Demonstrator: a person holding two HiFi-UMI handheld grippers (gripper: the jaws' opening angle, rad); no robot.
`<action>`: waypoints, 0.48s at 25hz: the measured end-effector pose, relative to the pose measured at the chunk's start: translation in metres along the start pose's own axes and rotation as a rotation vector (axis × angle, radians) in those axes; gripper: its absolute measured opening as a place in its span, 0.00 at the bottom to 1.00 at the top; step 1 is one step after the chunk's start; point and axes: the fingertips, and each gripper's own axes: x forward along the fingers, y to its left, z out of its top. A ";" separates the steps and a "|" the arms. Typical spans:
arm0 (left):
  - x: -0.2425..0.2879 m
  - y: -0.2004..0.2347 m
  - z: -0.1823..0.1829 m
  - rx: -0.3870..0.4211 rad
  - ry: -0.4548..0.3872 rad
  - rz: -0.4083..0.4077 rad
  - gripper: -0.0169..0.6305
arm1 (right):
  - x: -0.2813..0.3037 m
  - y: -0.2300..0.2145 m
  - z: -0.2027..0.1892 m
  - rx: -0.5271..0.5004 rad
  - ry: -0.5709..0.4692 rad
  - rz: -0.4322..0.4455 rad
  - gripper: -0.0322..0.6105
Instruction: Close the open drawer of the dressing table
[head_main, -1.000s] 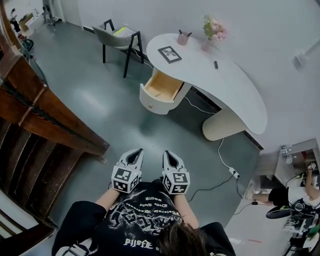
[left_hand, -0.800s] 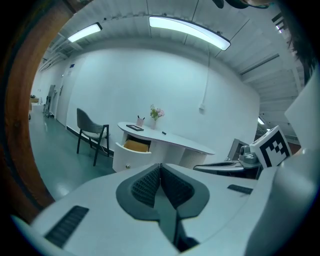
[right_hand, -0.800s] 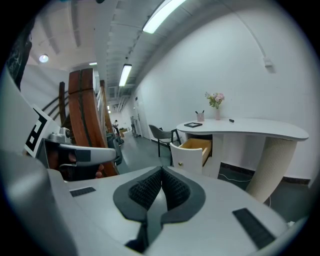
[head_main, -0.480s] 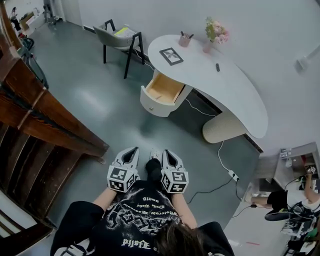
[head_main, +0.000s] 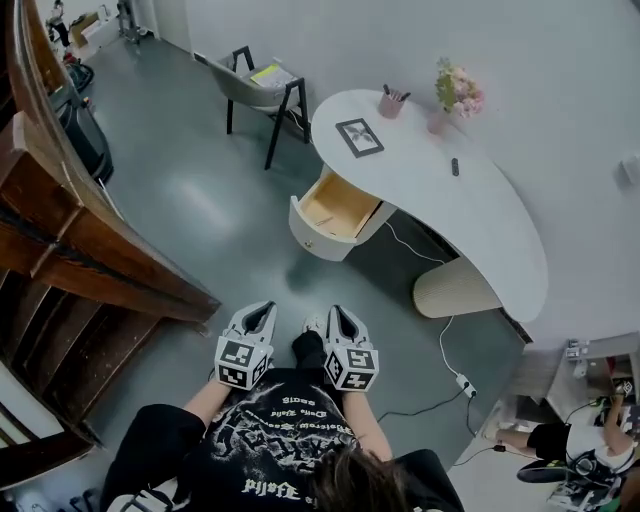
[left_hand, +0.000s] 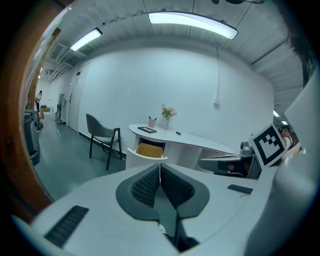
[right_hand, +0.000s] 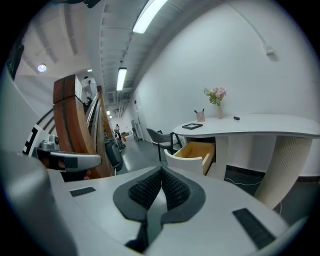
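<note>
- A wooden stair rail (head_main: 90, 260) runs down my far left side.
- A grey chair (head_main: 262, 85) stands on the floor beyond it, near the table's left end.
- My left gripper (head_main: 264, 310) is held low in front of me with its jaws pressed together and nothing between them.
- My right gripper (head_main: 338, 312) is just beside it, jaws likewise together and empty.
- The drawer (head_main: 335, 215) is ahead of both grippers and well apart from them. It is pulled out of the table's left end, showing its wooden inside, with its curved white front toward me.
- The dressing table (head_main: 480, 230) curves away to the right. On it are a picture frame (head_main: 359, 137), a pen cup (head_main: 392, 103) and a vase of flowers (head_main: 455, 92).
- A cable (head_main: 445, 340) trails on the floor at the right.
</note>
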 end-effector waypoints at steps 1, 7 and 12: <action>0.008 0.001 0.002 -0.001 0.007 0.004 0.06 | 0.008 -0.005 0.004 0.003 0.002 0.006 0.09; 0.053 0.005 0.006 -0.013 0.052 0.025 0.06 | 0.045 -0.034 0.017 0.005 0.028 0.033 0.09; 0.090 0.010 0.010 -0.018 0.096 0.044 0.06 | 0.076 -0.058 0.027 0.011 0.046 0.055 0.09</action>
